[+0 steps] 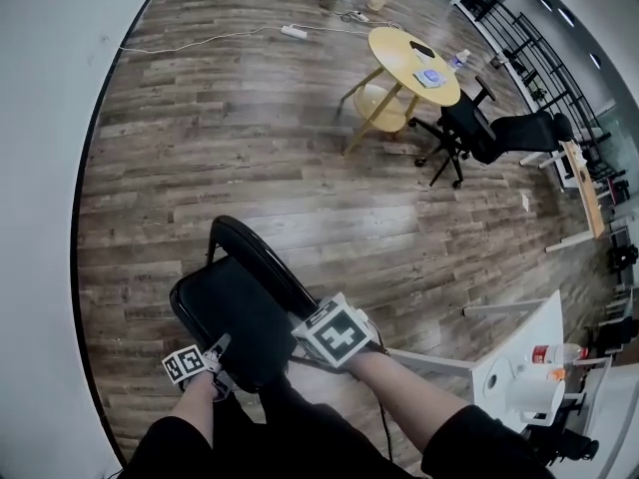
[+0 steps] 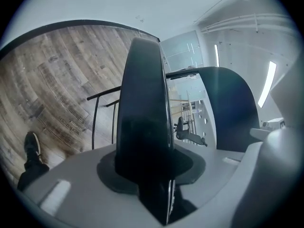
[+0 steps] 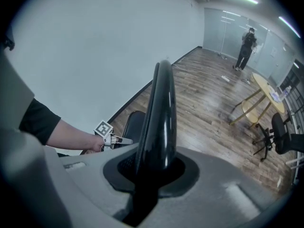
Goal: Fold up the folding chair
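A black folding chair [image 1: 235, 312] stands on the wood floor just in front of me, its seat tilted and its curved back frame [image 1: 262, 257] on the far side. My left gripper [image 1: 215, 359] is at the seat's near left edge. In the left gripper view the thick black seat [image 2: 145, 118] runs edge-on between the jaws, which are shut on it. My right gripper [image 1: 334, 332] is at the chair's right side. In the right gripper view it is shut on the glossy black frame tube [image 3: 159, 122], and my left gripper [image 3: 111, 137] shows at the seat's edge.
Farther off stand a round yellow table [image 1: 411, 63] and a black office chair [image 1: 479, 133]. At the lower right is a white table [image 1: 514, 352] bearing a bottle and a cup. A cable and power strip [image 1: 293, 31] lie on the far floor. A person [image 3: 247, 46] stands at the room's far end.
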A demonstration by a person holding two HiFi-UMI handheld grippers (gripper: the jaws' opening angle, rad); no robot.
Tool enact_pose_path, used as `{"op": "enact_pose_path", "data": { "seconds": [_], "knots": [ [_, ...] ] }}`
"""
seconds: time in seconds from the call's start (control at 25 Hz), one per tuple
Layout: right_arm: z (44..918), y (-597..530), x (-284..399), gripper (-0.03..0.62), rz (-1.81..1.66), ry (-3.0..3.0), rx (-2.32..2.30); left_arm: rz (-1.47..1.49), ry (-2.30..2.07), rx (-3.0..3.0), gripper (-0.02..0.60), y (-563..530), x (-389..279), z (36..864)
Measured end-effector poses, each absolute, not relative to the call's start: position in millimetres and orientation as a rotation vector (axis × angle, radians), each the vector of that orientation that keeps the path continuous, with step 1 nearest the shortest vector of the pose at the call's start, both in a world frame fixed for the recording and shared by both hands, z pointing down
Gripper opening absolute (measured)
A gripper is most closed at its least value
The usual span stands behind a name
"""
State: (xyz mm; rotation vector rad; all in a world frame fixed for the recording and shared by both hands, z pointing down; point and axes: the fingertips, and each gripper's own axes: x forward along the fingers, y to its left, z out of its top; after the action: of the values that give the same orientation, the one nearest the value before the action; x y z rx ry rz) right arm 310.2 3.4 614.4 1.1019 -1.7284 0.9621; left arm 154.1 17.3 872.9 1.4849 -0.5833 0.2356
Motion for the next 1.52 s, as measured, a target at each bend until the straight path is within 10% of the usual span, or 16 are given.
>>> {"op": "enact_pose_path", "data": {
  "seconds": [1.52],
  "knots": [
    [593, 16, 241, 0.075, 0.82, -1.729, 1.05, 0.331, -0.795, 1.414, 0.126, -2, 242, 815]
  ]
}}
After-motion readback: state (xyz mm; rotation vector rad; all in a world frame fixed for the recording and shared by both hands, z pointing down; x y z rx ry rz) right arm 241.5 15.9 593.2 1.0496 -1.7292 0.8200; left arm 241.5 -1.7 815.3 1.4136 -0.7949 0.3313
